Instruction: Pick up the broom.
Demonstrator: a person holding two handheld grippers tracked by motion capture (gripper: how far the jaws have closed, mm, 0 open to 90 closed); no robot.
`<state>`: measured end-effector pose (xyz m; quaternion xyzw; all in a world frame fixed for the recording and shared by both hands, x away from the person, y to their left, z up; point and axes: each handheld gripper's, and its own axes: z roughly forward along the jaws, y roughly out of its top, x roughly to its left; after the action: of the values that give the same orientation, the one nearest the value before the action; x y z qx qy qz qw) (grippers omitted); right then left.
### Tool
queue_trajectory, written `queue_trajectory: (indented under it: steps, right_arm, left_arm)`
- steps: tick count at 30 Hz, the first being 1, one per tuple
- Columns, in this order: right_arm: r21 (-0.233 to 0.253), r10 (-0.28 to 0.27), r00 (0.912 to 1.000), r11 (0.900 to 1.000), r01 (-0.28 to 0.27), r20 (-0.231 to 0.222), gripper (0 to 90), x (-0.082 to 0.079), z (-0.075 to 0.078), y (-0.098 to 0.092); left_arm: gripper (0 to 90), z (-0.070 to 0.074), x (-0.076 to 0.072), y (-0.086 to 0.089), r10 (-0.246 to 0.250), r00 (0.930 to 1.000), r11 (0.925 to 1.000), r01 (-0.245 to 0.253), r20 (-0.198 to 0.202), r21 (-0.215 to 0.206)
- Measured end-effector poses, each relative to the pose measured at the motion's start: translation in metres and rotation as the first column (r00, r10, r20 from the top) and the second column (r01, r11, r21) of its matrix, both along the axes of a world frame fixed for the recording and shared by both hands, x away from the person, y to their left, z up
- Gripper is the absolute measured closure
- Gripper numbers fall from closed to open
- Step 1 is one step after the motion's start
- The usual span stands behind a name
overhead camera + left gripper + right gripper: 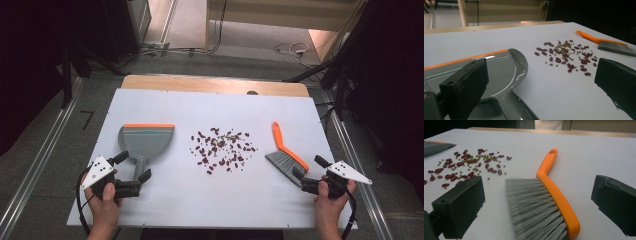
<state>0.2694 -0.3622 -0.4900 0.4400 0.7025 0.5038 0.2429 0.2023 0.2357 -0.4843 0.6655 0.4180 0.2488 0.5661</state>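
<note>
Board: I see a white board (165,200) lying on a wooden table (215,84), whose wood shows as a strip along the 12 o'clock edge.

Beans: a loose scatter of dark red beans (222,148) mixed with small green ones sits at the centre of the board, bare white all round it. In the left gripper view the beans (566,56) lie toward 1 o'clock; in the right gripper view the beans (465,166) lie toward 10 o'clock.

Dustpan: the grey dustpan (145,141) lies flat at 9 o'clock of the beans, orange lip toward 12, handle pointing to 6. There is open board between its right wall and the scatter.

Brush: the orange-handled brush (285,152) lies at 3 o'clock of the beans, handle toward 12, grey bristles toward 7. It is near the board's right edge, with a narrow margin there.

Left gripper: my left gripper (132,167) has its jaws spread wide, one on either side of the dustpan handle, gripping nothing. In its own view the dustpan (506,72) runs between the jaws.

Right gripper: my right gripper (310,167) is also spread wide, with the brush's bristle end just ahead of it. In its own view the brush (544,202) lies between the jaws, untouched.

Free room: the 6 o'clock strip of board between my two hands is bare.
</note>
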Motion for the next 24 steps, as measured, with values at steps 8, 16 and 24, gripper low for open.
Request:
queue_trajectory:
  steps: [8,16,24]
  right_arm:
    - [0.006,0.017,0.9998,1.000,-0.017,0.004,0.0,-0.001,0.011,0.007]
    - [-0.025,0.030,0.9995,0.999,-0.030,-0.002,0.0,0.006,0.034,0.017]
    - [-0.067,0.050,0.9987,0.996,-0.051,-0.007,0.0,0.023,0.048,0.027]
  left_arm:
    - [0.2,0.004,-0.004,0.000,-0.003,0.9999,0.9999,0.003,0.015,-0.010]
    - [0.2,0.005,-0.005,-0.004,-0.014,0.9997,0.9999,0.014,0.022,-0.007]
    - [0.2,0.004,-0.006,-0.005,-0.020,0.9996,0.9998,0.020,0.018,-0.003]
